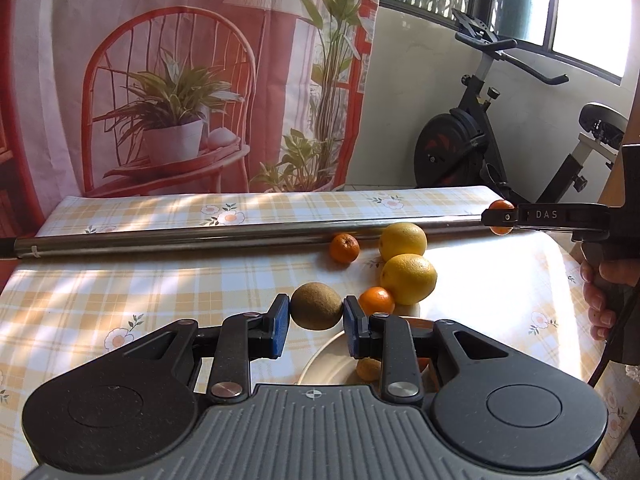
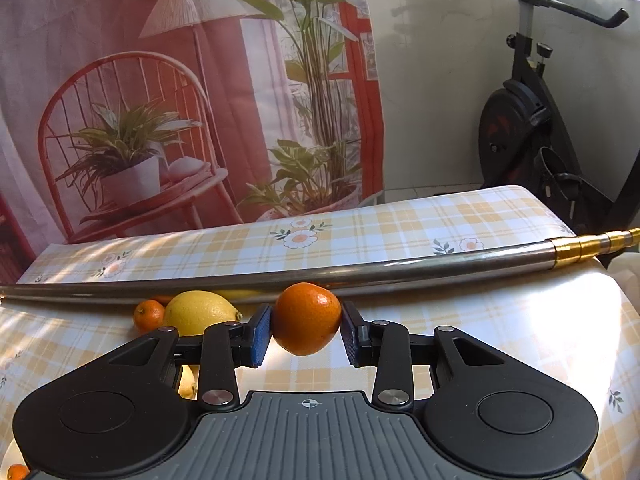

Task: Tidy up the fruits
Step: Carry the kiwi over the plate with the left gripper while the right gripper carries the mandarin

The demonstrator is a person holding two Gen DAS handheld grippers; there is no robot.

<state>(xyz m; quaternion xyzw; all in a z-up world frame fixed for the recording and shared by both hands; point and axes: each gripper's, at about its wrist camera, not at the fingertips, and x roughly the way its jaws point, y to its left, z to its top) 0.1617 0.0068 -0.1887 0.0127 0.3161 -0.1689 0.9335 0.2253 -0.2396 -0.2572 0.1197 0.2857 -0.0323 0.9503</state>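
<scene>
My left gripper [image 1: 316, 316] is shut on a brown kiwi [image 1: 316, 306] and holds it above the near edge of a pale plate [image 1: 328, 364]. The plate holds small orange fruits, mostly hidden by the fingers. Two yellow lemons [image 1: 408, 278] and two mandarins [image 1: 345, 248] lie on the checked tablecloth beyond. My right gripper [image 2: 307, 332] is shut on an orange mandarin [image 2: 307, 318], held above the table. The right gripper also shows at the right edge of the left wrist view [image 1: 500, 217]. A lemon [image 2: 200, 312] and a small mandarin [image 2: 149, 314] lie to its left.
A long metal pole [image 1: 200, 236] lies across the table behind the fruit; it also shows in the right wrist view [image 2: 360, 274]. An exercise bike [image 1: 480, 144] stands beyond the table at right. A printed curtain [image 1: 180, 80] hangs behind.
</scene>
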